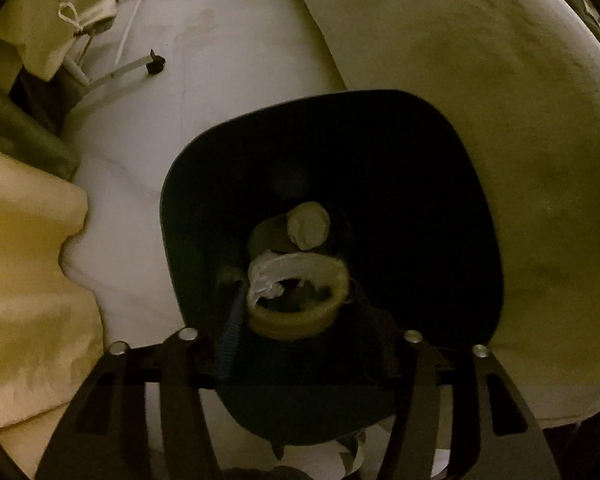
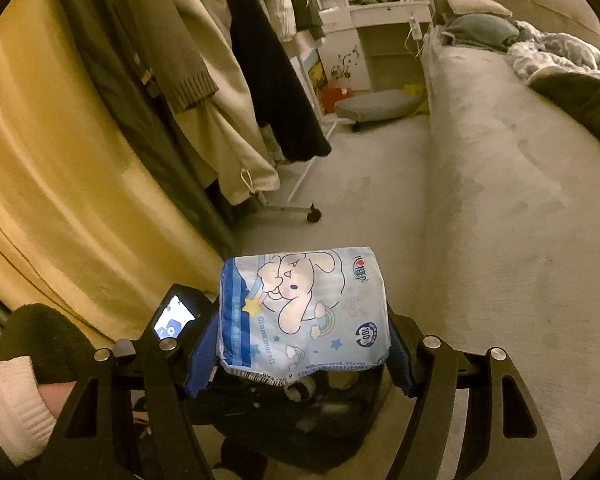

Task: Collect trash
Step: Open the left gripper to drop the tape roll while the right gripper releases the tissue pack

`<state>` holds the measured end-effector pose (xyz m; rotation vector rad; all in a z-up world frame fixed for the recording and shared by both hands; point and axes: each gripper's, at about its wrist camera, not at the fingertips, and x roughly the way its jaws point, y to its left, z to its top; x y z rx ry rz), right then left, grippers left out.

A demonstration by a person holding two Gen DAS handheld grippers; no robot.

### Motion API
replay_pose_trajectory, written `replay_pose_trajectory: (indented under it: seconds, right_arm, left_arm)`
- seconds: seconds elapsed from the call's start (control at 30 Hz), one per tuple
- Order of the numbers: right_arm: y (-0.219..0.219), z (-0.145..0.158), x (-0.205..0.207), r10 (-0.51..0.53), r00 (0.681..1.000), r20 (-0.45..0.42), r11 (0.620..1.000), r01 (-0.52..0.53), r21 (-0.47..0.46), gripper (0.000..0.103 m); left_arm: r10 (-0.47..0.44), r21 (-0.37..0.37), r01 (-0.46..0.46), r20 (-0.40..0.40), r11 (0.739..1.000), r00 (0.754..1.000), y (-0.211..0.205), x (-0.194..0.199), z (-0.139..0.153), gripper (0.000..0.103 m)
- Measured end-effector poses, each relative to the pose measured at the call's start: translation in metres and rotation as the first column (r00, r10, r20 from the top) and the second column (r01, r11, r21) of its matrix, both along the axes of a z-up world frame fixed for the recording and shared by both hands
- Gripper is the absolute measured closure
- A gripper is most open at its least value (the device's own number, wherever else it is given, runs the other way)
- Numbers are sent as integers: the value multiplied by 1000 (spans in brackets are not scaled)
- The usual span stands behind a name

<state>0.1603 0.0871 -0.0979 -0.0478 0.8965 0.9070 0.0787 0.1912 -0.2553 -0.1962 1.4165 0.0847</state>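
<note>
My right gripper [image 2: 300, 316] is clamped on a soft tissue pack [image 2: 302, 312] printed with a cartoon dog, the blue fingers [image 2: 199, 356] pressing its left and right sides. The pack hangs above the dark bin [image 2: 300, 412] just below it, over the pale floor [image 2: 380, 200]. To the left hang a yellow curtain [image 2: 60, 160] and clothes [image 2: 236, 72] on a wheeled rack; the bed [image 2: 520, 152] runs along the right.

My left gripper [image 1: 296, 312] points down into the bin [image 1: 420, 200], where a tape roll [image 1: 296, 304] and a wad of paper [image 1: 308, 226] lie. The roll sits between my fingers, but in the dim light I cannot tell whether they grip it.
</note>
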Motion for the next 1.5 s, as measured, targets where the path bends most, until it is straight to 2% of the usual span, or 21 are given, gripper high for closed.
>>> replay_pose_trajectory:
  seconds: [0.37, 0.6, 1.0, 1.27, 1.37, 1.5]
  right_arm:
    - [25, -22, 1, 29, 999, -31, 997, -31, -76, 33]
    - [37, -37, -3, 49, 998, -46, 990, -54, -131, 33]
    - [61, -73, -13, 88, 993, -78, 959, -105, -263, 33]
    - [64, -97, -10, 74, 989, -129, 940, -113, -321, 33]
    - [66, -104, -12, 72, 987, -145, 934, -118, -337, 33]
    - [71, -114, -17, 78, 984, -162, 919, -134, -370, 33]
  left_arm:
    - [43, -36, -42, 38, 998, 998, 19, -10, 12, 38]
    - [70, -28, -68, 56, 997, 996, 33, -14, 15, 35]
    - [102, -26, -100, 105, 995, 989, 48, -22, 31, 33]
    - [146, -43, -141, 158, 989, 977, 62, -30, 46, 33]
    - [175, -53, -168, 191, 984, 966, 69, -34, 57, 27]
    - [209, -90, -193, 227, 977, 951, 76, -41, 71, 27]
